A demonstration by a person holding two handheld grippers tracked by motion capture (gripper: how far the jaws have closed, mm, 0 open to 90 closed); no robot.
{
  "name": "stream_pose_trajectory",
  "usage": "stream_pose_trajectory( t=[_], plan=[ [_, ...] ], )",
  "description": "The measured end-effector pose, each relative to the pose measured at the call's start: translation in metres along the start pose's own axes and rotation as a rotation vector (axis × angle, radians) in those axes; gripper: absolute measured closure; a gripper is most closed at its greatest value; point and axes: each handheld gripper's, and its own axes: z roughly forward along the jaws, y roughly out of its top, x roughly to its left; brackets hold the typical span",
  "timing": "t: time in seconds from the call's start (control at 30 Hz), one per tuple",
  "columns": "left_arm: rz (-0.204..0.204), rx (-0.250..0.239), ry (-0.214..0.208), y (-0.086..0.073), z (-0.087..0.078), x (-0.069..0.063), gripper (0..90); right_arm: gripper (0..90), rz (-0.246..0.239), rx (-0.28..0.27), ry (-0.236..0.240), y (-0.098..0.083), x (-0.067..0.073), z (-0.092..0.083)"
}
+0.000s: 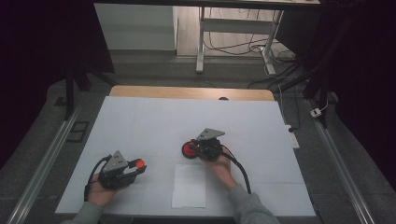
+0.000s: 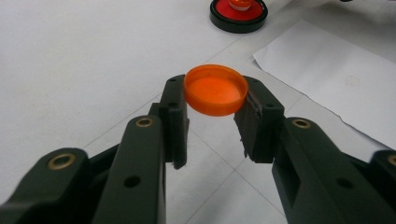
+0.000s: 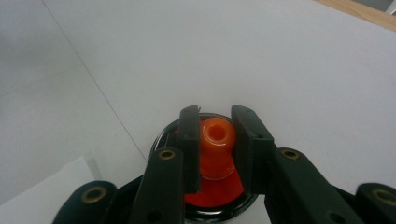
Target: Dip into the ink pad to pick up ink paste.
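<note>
An orange cap (image 2: 215, 89) and an orange nozzle (image 3: 217, 140) are each gripped in a pair of jaws.

The cap is clamped, level, by the left gripper (image 1: 135, 167) near the table's (image 1: 140, 121) near left corner. The nozzle, upright on a red, black-rimmed base (image 1: 188, 150) around mid-table, is clenched by the right gripper (image 1: 196, 148). A paper sheet (image 1: 189, 186) is laid at the near edge, between the hands.

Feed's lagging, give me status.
Left gripper shut on orange cap, held above table. Right gripper shut on orange neck over round black-rimmed red base. Nothing between them.
</note>
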Motion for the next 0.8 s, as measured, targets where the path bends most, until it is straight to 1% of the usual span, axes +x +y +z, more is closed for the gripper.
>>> stream_pose_trajectory(
  t=[0.33,0.43,0.5,0.57,0.63,0.67,0.77,0.8],
  plan=[
    [0.001,-0.004,0.003,0.000,-0.001,0.000,64.9,72.7,0.002,-0.002,0.000,0.000,0.000,0.000],
    [0.000,-0.005,0.007,0.000,-0.001,0.001,64.8,72.6,0.007,-0.002,0.003,0.000,-0.001,0.000],
    [-0.001,-0.004,0.006,0.000,-0.001,0.001,64.8,72.5,0.012,-0.004,0.014,0.000,-0.002,0.000],
    [-0.002,-0.004,0.006,0.000,-0.001,0.001,64.8,72.4,0.026,-0.019,0.023,-0.001,-0.004,0.000],
    [-0.003,-0.006,0.007,0.000,-0.001,0.001,64.8,72.3,0.050,-0.025,0.030,-0.001,-0.005,-0.001],
    [-0.002,-0.007,0.007,0.000,-0.001,0.002,64.8,72.4,0.055,-0.043,0.033,-0.001,-0.005,-0.002],
    [-0.003,-0.006,0.008,0.000,-0.001,0.002,64.8,72.4,0.049,-0.079,0.025,0.005,-0.004,-0.009],
    [-0.003,-0.006,0.008,0.000,-0.001,0.002,64.8,72.4,0.049,-0.084,0.031,0.006,-0.003,-0.010]
  ],
)
